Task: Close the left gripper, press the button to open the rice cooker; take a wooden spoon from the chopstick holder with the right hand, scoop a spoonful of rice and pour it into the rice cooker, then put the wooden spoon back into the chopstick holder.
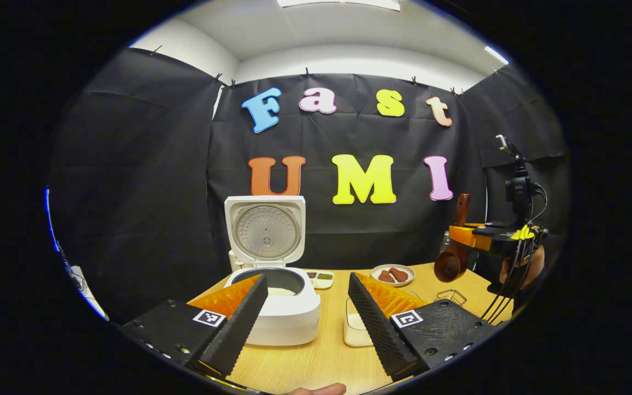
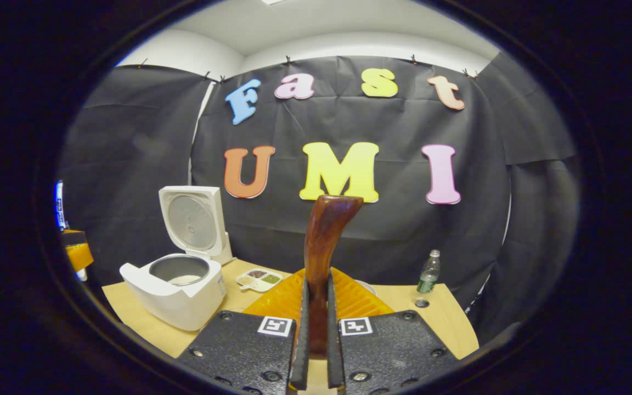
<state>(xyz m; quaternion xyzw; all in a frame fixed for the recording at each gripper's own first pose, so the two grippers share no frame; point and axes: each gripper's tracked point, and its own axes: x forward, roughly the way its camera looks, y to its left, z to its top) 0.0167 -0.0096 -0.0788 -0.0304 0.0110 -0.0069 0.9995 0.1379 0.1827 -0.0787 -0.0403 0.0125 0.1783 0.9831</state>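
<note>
Writing none legible on any item. Wooden bench stands against black cloth walls under a white ceiling. Cooker, lid up, sits near the bench's left edge, rice inside. Right gripper jaws clamp the spoon handle, held upright; left gripper jaws gape wide, holding nothing.

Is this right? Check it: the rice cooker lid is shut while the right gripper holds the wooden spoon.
Not quite. The rice cooker lid stands open, as the left gripper view shows, with the pot exposed. The rest holds: the right gripper holds the wooden spoon.
</note>
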